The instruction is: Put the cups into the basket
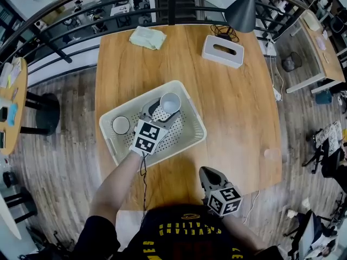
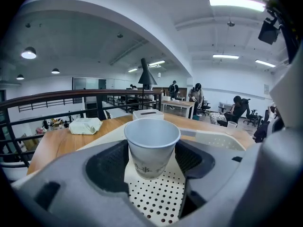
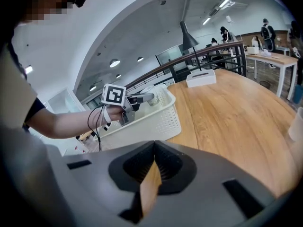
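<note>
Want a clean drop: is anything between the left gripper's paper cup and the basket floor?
Nothing visible: the white paper cup in the left gripper hangs over bare perforated floor of the white plastic basket; another white cup sits apart, leftward.

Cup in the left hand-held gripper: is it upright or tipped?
Upright. The cup has its open rim up, base down, over the basket floor.

Three cups: a cup (image 1: 120, 125) in the left end of the one basket (image 1: 184, 146), a second cup (image 1: 170, 103) over its far side, and a third cup (image 1: 272, 155) on the table (image 1: 238, 107), well right of the basket. Beyond the basket lie one tissue box (image 1: 223, 50) and one cloth (image 1: 147, 37).
</note>
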Available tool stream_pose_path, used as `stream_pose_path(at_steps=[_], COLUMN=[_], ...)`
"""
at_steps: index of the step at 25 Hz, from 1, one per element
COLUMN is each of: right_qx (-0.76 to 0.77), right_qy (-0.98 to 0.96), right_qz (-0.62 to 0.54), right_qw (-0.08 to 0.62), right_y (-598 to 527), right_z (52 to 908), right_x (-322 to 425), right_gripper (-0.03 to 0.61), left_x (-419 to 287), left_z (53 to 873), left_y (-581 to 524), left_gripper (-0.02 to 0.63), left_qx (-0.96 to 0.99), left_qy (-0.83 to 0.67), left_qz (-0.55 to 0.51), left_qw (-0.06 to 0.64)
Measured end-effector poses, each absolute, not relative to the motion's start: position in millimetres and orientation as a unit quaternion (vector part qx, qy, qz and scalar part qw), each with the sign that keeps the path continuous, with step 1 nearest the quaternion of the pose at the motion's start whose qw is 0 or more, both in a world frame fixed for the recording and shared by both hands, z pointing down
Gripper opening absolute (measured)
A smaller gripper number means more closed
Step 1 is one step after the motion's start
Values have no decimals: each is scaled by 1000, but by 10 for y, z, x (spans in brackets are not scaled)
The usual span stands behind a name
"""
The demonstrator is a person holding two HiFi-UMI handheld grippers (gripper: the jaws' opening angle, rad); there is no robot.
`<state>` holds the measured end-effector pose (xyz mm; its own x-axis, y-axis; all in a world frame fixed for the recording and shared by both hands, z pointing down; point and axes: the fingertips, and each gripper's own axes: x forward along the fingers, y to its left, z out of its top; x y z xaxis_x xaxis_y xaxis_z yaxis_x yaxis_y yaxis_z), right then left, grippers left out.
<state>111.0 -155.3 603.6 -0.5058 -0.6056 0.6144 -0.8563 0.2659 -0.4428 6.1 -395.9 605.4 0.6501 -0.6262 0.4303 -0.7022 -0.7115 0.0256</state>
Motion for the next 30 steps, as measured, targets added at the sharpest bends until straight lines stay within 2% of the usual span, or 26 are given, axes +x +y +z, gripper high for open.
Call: stream_pose_path(at_steps=[30], right_qx=[467], right_qy=[-760], right_qz=[418], right_qw=[170], right_y=[-1654], right_z=[6248], right_x=[1103], right_gripper=[14], left_x=[71], left_z=[6840], left_y=[-4060], left_gripper=[318], left_qx=[888], left_qy=[-361], left_qz=[253], left_qw=[131])
